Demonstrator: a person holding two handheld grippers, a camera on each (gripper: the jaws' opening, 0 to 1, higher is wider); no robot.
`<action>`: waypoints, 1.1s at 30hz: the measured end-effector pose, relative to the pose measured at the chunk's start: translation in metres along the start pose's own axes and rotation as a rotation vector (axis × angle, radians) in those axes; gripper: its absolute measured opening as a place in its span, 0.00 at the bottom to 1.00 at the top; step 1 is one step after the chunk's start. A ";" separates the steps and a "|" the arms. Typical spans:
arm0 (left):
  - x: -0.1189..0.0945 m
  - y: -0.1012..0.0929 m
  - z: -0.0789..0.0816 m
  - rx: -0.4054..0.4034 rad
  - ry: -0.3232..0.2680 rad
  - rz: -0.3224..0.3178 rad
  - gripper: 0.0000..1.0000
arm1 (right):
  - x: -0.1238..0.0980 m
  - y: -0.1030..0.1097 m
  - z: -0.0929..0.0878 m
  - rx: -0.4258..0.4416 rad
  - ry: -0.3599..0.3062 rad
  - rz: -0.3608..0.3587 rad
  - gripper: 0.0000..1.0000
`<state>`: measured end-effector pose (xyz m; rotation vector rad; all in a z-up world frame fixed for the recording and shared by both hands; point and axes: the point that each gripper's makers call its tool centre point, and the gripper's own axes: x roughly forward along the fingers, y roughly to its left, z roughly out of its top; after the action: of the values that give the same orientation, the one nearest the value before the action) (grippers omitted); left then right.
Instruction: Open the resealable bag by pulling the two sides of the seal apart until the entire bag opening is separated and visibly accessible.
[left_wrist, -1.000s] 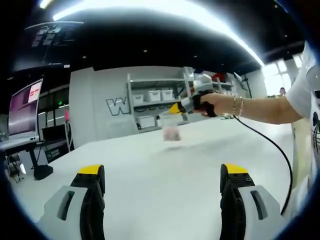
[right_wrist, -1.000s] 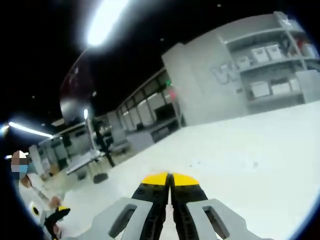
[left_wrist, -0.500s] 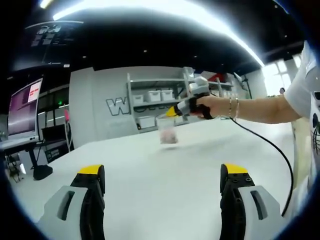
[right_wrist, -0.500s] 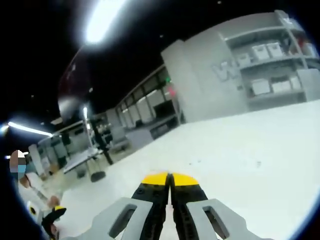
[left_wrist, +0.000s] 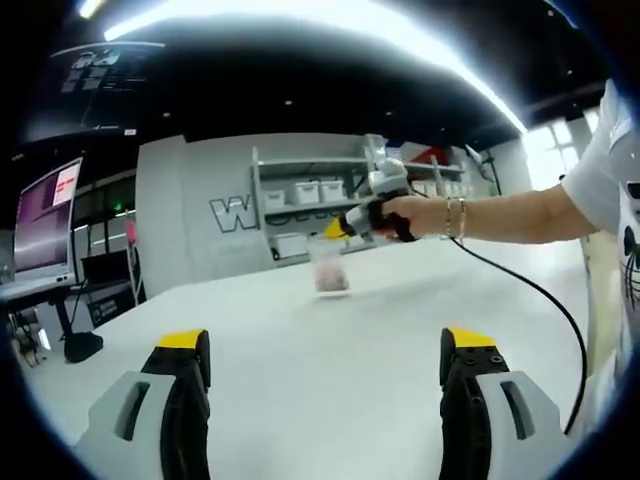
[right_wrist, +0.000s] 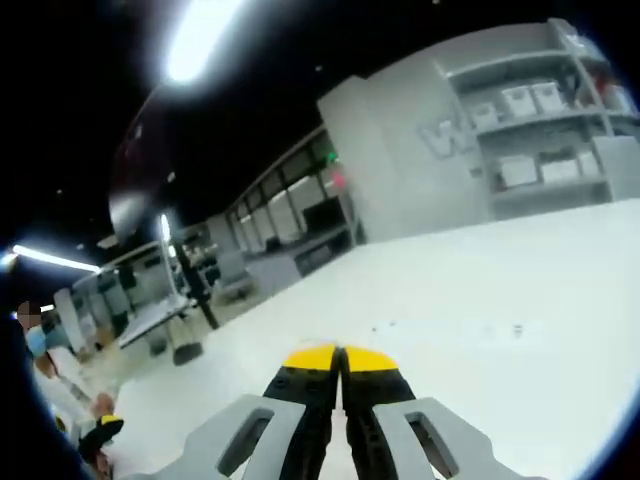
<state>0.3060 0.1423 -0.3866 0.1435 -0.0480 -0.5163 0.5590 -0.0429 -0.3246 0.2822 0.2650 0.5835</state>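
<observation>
A small clear resealable bag (left_wrist: 330, 268) with pinkish contents hangs just above the white table (left_wrist: 330, 380), straight ahead in the left gripper view. Its top edge is pinched by my right gripper (left_wrist: 338, 226), which a hand (left_wrist: 398, 214) holds out from the right. In the right gripper view, that gripper (right_wrist: 340, 362) has its yellow-tipped jaws pressed together, and the bag hangs out of sight beneath them. My left gripper (left_wrist: 325, 345) stands wide open in the foreground with nothing between its jaws, well short of the bag.
A black cable (left_wrist: 545, 305) trails from the right gripper down along the person's arm (left_wrist: 520, 215). Shelves with white bins (left_wrist: 310, 195) line the grey back wall. A monitor (left_wrist: 45, 215) stands at the left. Desks (right_wrist: 160, 320) lie beyond the table's far edge.
The right gripper and the hanging bag have drifted left across the left gripper view. The left gripper's jaws stay open and still.
</observation>
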 end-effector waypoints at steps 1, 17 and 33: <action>0.000 0.001 0.000 0.000 0.000 0.001 0.94 | 0.001 -0.001 0.000 -0.001 0.002 -0.002 0.00; 0.002 0.002 0.000 0.001 0.005 -0.002 0.94 | 0.015 -0.022 0.007 0.005 0.010 -0.039 0.00; 0.000 0.002 0.001 0.004 -0.001 0.003 0.93 | 0.031 -0.019 -0.007 -0.013 0.008 -0.058 0.00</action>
<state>0.3071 0.1444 -0.3852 0.1472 -0.0498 -0.5133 0.5910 -0.0395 -0.3425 0.2591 0.2766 0.5295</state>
